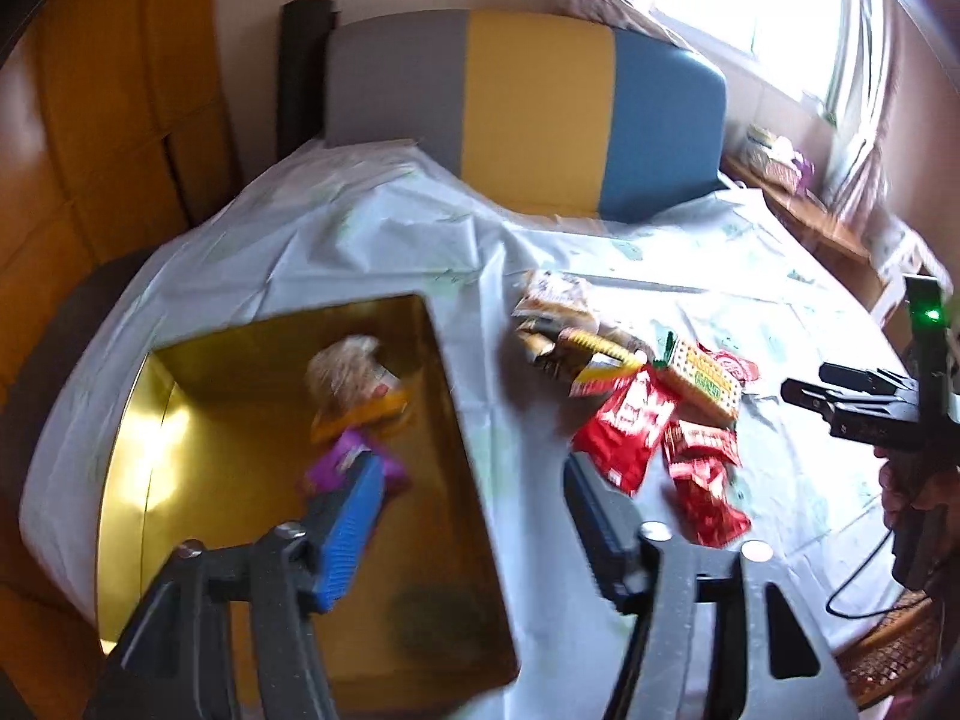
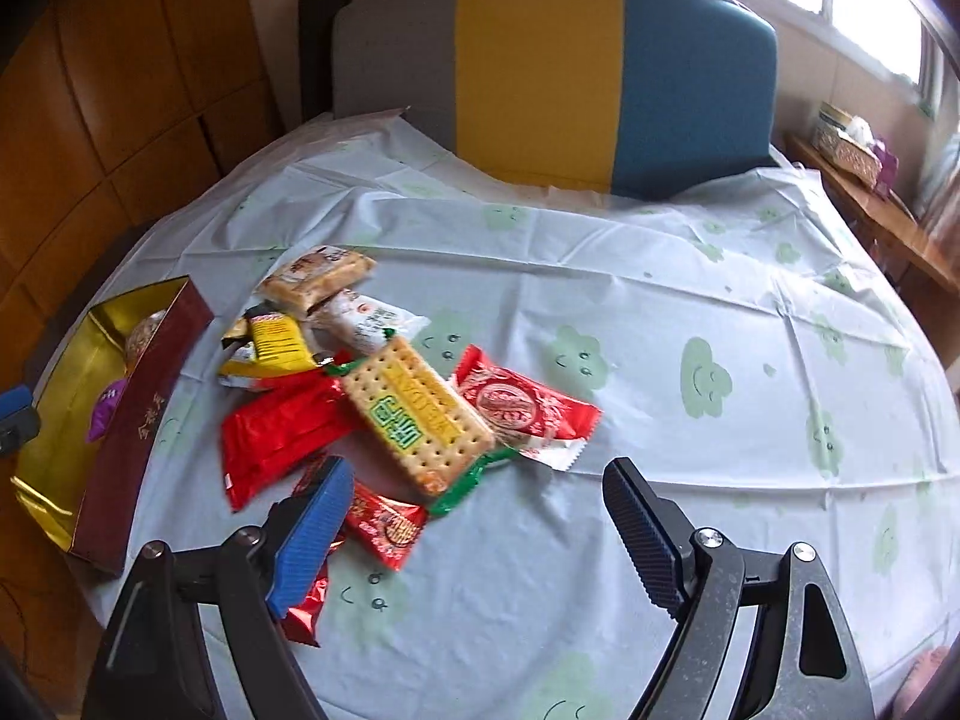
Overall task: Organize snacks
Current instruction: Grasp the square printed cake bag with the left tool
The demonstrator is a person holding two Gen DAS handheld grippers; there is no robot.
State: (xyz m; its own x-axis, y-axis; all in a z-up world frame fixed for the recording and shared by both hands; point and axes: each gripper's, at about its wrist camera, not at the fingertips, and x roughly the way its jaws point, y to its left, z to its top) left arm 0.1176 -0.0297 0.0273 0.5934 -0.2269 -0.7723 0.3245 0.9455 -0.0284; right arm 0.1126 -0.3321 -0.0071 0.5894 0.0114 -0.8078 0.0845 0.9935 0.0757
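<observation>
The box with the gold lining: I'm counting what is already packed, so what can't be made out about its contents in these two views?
- Left wrist view: the snacks in the box are motion-blurred; the left gripper's blue finger covers part of the purple packet.
- Right wrist view: the box's dark red wall hides most of the inside.
- A dark smudge on the box floor is too blurred to identify.
</observation>
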